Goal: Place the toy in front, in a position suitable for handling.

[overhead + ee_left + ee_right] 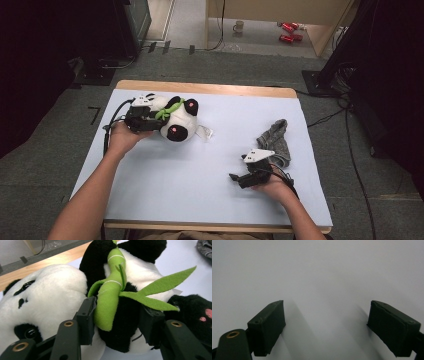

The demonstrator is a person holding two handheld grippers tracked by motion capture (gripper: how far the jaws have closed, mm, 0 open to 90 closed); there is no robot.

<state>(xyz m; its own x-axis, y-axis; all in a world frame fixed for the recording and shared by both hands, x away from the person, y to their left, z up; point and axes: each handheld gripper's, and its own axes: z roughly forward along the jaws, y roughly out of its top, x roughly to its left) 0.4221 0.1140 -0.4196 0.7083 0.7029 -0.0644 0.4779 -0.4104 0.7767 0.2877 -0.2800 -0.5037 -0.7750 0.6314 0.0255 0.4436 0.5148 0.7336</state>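
The plush panda lay on its side in the upper left of the high view, on the pale blue table, with the left gripper pushed in against it from the left. In the left gripper view the two black jaws stood at about half width on either side of the panda's black arm and the green felt bamboo stalk it carried. The left pad touched the white fur and the edge of the stalk, and the right pad sat against the black plush under the long green leaf. The grip looked only half made, a bracket around the toy more than a firm pinch.

To do this step well, the jaws should have taken the stuffed arm itself, not just the thin felt, which would fold and slip. Closing until the plush gave a little, then lifting slowly, would probably have kept the heavy head from swinging.

The right gripper rested low right of centre in the high view, jaws wide over bare table, holding nothing. A grey sock lay just above it, apart from the panda.
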